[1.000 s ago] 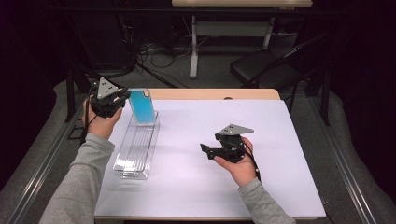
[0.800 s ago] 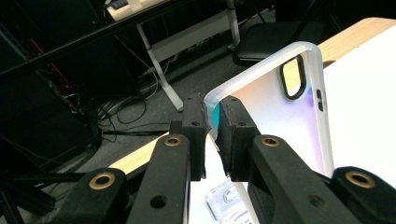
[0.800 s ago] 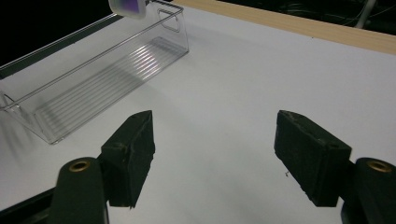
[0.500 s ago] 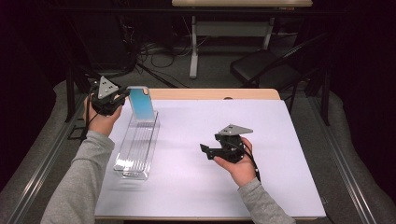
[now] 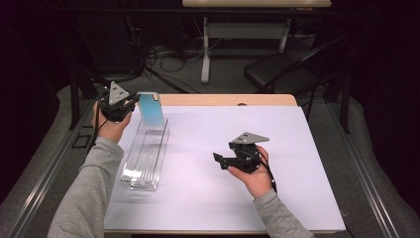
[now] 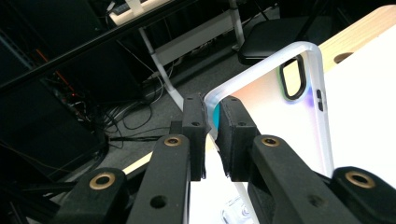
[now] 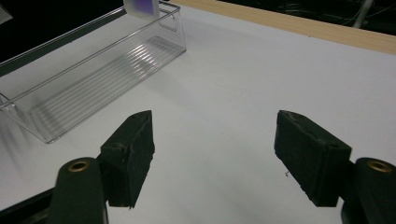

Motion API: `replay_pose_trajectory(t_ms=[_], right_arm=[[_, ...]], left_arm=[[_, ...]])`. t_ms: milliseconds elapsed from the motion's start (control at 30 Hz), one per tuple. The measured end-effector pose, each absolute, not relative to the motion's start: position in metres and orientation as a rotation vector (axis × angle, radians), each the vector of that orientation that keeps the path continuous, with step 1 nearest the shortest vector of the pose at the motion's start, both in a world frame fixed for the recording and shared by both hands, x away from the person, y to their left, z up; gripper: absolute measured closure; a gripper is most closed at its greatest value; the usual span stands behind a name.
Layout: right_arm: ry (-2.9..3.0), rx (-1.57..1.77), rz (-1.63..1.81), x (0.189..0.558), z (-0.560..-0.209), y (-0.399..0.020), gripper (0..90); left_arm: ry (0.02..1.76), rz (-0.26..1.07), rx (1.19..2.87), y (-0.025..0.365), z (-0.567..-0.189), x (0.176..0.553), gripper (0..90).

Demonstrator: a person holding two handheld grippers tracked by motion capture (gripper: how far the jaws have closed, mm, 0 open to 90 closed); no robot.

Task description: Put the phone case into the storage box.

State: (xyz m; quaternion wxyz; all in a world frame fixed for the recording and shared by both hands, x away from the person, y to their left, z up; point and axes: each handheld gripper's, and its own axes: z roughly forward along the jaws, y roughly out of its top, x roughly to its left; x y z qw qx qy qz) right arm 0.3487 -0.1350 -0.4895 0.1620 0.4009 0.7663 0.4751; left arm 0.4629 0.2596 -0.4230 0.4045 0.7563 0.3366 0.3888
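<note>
From where I stand there are two tools in play, one in each of the person's hands, and two things on or over the surface (image 5: 297, 163): one phone case and one clear plastic tray. The left tool (image 5: 130, 104) is clamped on the phone case (image 5: 150, 109); in the left gripper view its two black pads pinch the case's (image 6: 275, 116) pale rim at one corner, with the case's camera cutout at the far end. Seen from above, the case stands nearly upright, tilted a little, its blue-green face turned this way, and it hangs over the far end of the tray (image 5: 146, 153), its lower edge at about the height of the tray's rim; whether it touches the tray I cannot tell. The tray is long and narrow with a ribbed floor, lies lengthwise along the left side of the white surface, and holds nothing else that I can see. The right tool (image 5: 218, 159) hovers near the middle of the surface, well apart from the tray, its jaws spread wide with nothing between them; the right gripper view shows bare white surface in the gap, the tray (image 7: 93, 74) farther off.
</note>
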Motion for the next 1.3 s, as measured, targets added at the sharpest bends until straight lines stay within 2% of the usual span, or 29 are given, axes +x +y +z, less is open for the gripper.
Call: replay_pose_trajectory(t_ms=[1300], right_arm=[[2.128, 1.168, 1.341, 0.343, -0.489, -0.149, 25.9]], left_arm=[[0.852, 1.009, 1.905, 0.265, -0.452, 0.484, 82.0]])
